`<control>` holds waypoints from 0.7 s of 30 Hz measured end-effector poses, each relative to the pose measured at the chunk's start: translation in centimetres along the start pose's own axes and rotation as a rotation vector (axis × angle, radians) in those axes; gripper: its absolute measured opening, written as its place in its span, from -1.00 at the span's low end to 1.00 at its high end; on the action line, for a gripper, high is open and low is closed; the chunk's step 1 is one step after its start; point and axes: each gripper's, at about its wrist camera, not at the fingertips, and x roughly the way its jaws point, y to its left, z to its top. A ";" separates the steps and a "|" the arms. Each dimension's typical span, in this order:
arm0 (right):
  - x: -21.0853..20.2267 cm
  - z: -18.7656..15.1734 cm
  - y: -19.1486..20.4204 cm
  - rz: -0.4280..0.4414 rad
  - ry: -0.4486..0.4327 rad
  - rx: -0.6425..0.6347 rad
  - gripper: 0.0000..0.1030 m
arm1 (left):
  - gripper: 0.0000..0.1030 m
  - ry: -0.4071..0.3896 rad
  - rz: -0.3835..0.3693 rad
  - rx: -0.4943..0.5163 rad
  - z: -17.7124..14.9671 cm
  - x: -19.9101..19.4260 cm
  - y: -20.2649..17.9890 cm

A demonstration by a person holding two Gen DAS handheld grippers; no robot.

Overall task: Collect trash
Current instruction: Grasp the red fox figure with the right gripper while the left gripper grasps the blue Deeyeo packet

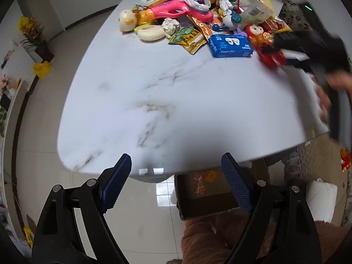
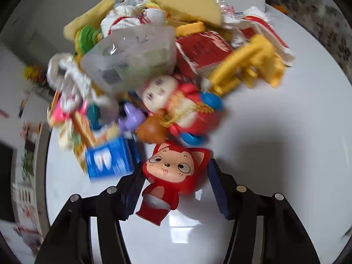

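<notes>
A heap of toys and trash lies at the far end of a white marble table: snack wrappers, crumpled paper, a blue tissue pack. My left gripper is open and empty, held at the table's near edge. My right gripper has its jaws around a red fox figurine on the table; the left pad touches it, the right pad stands slightly off. It shows blurred in the left wrist view. The tissue pack lies left of it.
A cardboard box with wrappers in it sits on the floor below the table's near edge. A white paper roll lies to its right. Flowers and a yellow bin stand by the left wall. A yellow toy lies in the heap.
</notes>
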 end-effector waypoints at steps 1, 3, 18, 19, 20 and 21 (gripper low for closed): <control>-0.8 -0.9 -0.6 -0.002 0.005 -0.031 0.09 | 0.59 0.002 0.002 0.005 0.4 0.3 -0.1; -1.9 -2.1 -1.2 -0.014 0.012 -0.077 0.07 | 0.59 0.000 -0.001 0.026 1.7 1.1 -0.7; -3.5 -5.4 -2.8 -0.159 -0.009 -0.167 -0.08 | 0.59 0.065 -0.049 0.018 17.6 8.7 -8.3; -3.6 -4.7 -2.8 -0.154 -0.010 -0.159 -0.08 | 0.59 0.062 -0.053 0.020 18.1 8.8 -8.7; -4.3 -5.1 -3.4 -0.143 -0.013 -0.148 -0.08 | 0.59 0.058 -0.050 0.014 18.6 8.9 -9.2; -5.1 -5.6 -3.8 -0.139 -0.017 -0.142 -0.08 | 0.59 0.060 -0.049 0.009 19.1 9.0 -9.5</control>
